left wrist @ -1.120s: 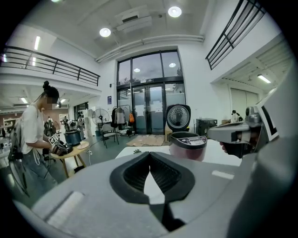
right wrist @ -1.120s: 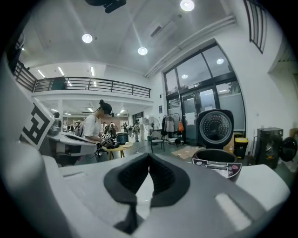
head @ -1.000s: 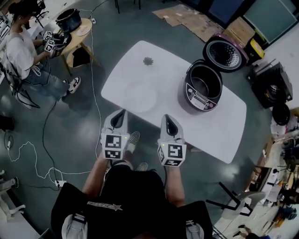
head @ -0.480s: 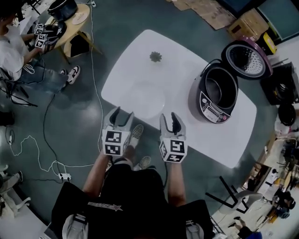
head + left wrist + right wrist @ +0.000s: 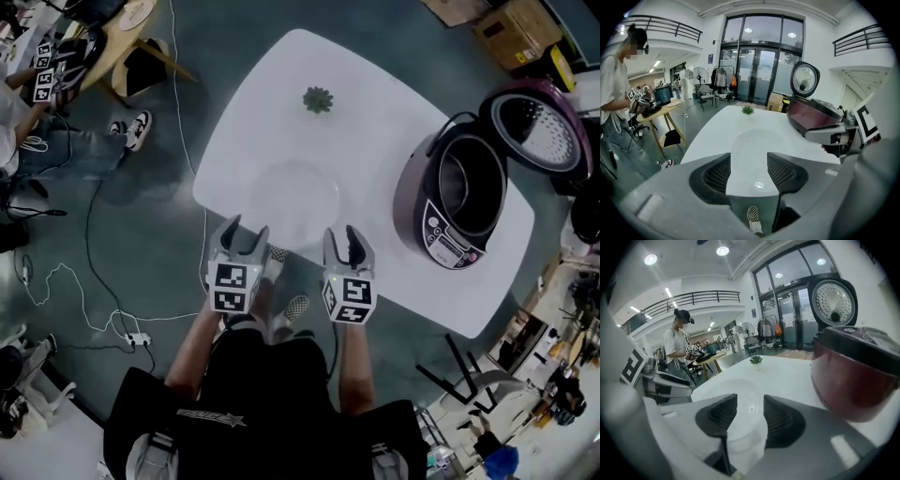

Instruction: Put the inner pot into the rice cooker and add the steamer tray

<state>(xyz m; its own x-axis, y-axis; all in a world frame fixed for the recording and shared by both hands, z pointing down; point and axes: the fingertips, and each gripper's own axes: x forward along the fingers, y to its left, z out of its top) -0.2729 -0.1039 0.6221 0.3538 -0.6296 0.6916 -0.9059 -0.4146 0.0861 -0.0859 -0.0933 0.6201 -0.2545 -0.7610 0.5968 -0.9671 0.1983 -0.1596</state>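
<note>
A purple rice cooker (image 5: pixel 450 202) stands at the right end of the white table (image 5: pixel 375 141), its lid (image 5: pixel 539 127) tipped back. Grey metal shows inside the cooker; I cannot tell whether that is the inner pot. A round translucent steamer tray (image 5: pixel 293 199) lies near the table's front edge. My left gripper (image 5: pixel 246 230) and right gripper (image 5: pixel 342 232) hover side by side just short of that edge. The left gripper view has its jaws (image 5: pixel 749 161) opening, empty, with the tray (image 5: pixel 757 140) ahead. The right gripper (image 5: pixel 750 404) is open and empty, with the tray (image 5: pixel 740 397) ahead and the cooker (image 5: pixel 855 376) to its right.
A small green plant (image 5: pixel 318 98) sits on the far part of the table. Another person (image 5: pixel 28 122) works with grippers at a wooden side table at the upper left. Cables (image 5: pixel 89 281) trail across the floor. Cardboard boxes (image 5: pixel 511 33) and more cookers stand at the right.
Both grippers went from shut to open. They have come down side by side, close to the table's front edge in front of the tray.
</note>
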